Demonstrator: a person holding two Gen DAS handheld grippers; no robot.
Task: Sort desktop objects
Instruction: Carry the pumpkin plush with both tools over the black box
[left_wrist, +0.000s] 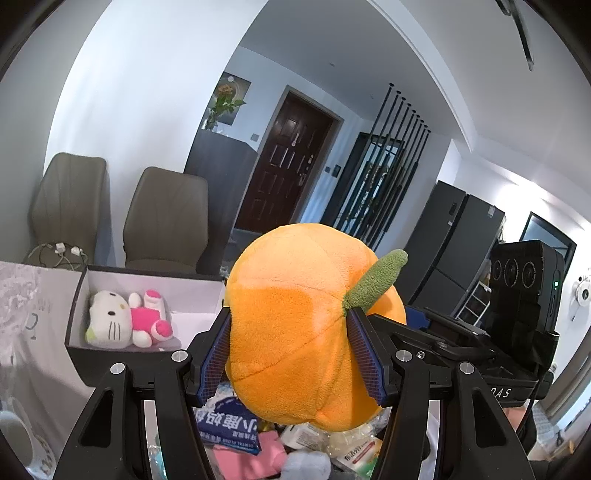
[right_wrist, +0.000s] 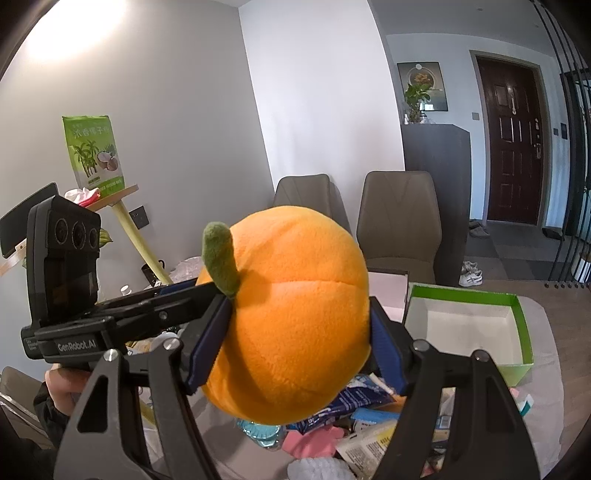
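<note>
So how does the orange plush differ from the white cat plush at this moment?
The orange plush is round and plain orange with a green stem; the white cat plush has a face and pink clothes. The orange plush is held up between both tongs, left and right; the cat plush lies in the dark box. Both are soft toys.

One orange plush fruit (left_wrist: 295, 332) with one green stem (left_wrist: 373, 280). Two grippers hold it: the left gripper (left_wrist: 291, 350) and the right gripper (right_wrist: 295, 347). One white and pink cat plush (left_wrist: 125, 319) lies in one grey box (left_wrist: 79, 295) at the far left. One green-rimmed box (right_wrist: 517, 325) sits at the right. Two brown chairs (right_wrist: 399, 218) stand far behind. One dark door (right_wrist: 513, 144). One green packet (right_wrist: 94, 155) is on a shelf at the left.
</note>
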